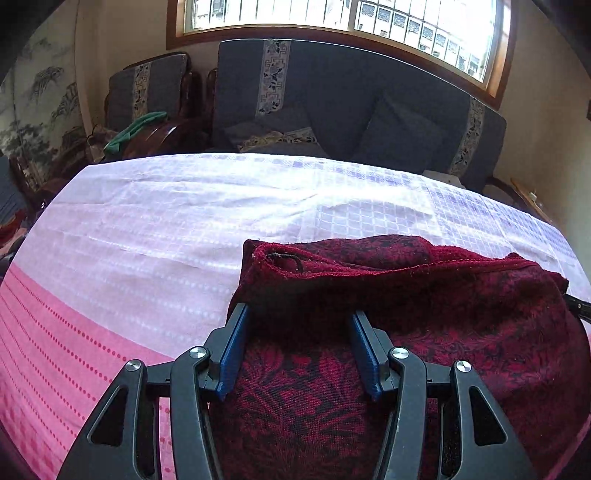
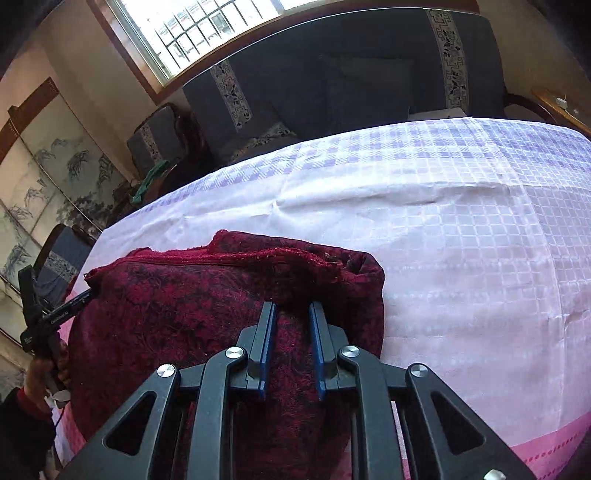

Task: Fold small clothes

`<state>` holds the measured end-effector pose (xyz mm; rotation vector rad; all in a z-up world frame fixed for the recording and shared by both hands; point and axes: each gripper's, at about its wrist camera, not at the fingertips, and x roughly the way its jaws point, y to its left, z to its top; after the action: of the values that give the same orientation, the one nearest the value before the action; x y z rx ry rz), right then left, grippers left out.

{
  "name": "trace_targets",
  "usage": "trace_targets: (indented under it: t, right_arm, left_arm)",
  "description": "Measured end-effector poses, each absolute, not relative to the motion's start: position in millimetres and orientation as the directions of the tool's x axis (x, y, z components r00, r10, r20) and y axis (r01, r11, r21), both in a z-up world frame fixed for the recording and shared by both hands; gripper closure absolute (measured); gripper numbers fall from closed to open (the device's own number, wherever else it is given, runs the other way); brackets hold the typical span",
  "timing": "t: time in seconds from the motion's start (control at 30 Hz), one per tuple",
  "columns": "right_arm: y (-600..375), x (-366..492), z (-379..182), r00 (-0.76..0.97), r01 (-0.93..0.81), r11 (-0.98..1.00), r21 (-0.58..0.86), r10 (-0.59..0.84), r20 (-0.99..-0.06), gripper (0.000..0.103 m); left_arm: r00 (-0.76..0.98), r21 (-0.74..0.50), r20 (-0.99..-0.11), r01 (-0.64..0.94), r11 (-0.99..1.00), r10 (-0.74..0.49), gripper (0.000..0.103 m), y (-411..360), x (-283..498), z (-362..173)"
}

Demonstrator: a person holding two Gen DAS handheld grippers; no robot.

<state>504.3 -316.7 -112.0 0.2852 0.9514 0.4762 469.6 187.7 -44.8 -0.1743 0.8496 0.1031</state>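
A dark red patterned garment [image 1: 424,306] lies in a folded heap on the pink and white bedsheet [image 1: 147,221]. My left gripper [image 1: 299,314] is open, its blue pads wide apart over the garment's left part, the tips under a raised fold. In the right wrist view the same garment [image 2: 177,306] sits at the lower left. My right gripper [image 2: 291,306] has its pads a small gap apart, with a ridge of the red cloth between them. The left gripper's body [image 2: 40,317] and the hand holding it show at the far left.
A dark blue sofa with patterned strips [image 1: 332,96] stands behind the bed under a window [image 1: 332,14]. A green cloth [image 1: 136,129] lies on a chair at left. A painted screen [image 2: 44,177] stands at the left. The checked sheet [image 2: 461,229] spreads to the right.
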Motion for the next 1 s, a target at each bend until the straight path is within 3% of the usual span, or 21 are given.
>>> trace_targets:
  t: [0.13,0.3,0.43,0.53,0.63,0.67,0.8,0.9,1.0]
  right_arm:
    - [-336.1,498.2,-108.5,0.495,-0.245,0.827,0.505,0.555,-0.669,0.090]
    - [-323.3,488.6,-60.8,0.587,-0.337,0.845,0.416,0.534,-0.609,0.084]
    - [-296.3,506.4,-64.0,0.576,-0.374,0.879,0.296,0.470,-0.669,0.083]
    - [-290.9,523.5,-108.1,0.493,-0.351,0.915,0.199,0.361,-0.791,0.089]
    - [-316.0,511.8,-97.8,0.518,-0.306,0.900,0.311,0.431,-0.739,0.091]
    - [-322.4,499.4,-87.4,0.553,-0.315,0.891,0.326,0.452,-0.700,0.086]
    - [-318.8,441.6,-74.9,0.556,-0.428,0.851,0.304,0.513,-0.653,0.084]
    - [-298.9,409.3,-99.9,0.543,-0.465,0.879,0.111,0.381,-0.749,0.090]
    - [-320.5,400.7,-111.6,0.555,-0.435,0.880,0.190,0.428,-0.713,0.090]
  left_arm:
    - [0.665,-0.133,-0.747,-0.154,0.979,0.004,0.047,190.1,469.8,-44.4]
    - [0.672,-0.119,-0.741,-0.155,0.981,0.017,0.047,186.5,468.1,-44.3]
    - [0.677,-0.138,-0.736,-0.154,0.978,0.003,0.046,188.7,466.1,-45.4]
    - [0.678,-0.159,-0.735,-0.154,0.975,-0.013,0.046,192.0,466.0,-46.1]
    - [0.680,-0.157,-0.733,-0.153,0.976,-0.012,0.046,191.4,465.6,-46.0]
    - [0.679,-0.156,-0.734,-0.153,0.976,-0.011,0.046,191.0,465.8,-46.1]
    - [0.680,-0.156,-0.733,-0.153,0.976,-0.011,0.046,191.0,465.7,-46.3]
    - [0.681,-0.161,-0.732,-0.150,0.976,-0.016,0.046,191.0,465.6,-46.2]
    - [0.683,-0.168,-0.730,-0.147,0.975,-0.023,0.046,190.4,465.6,-46.3]
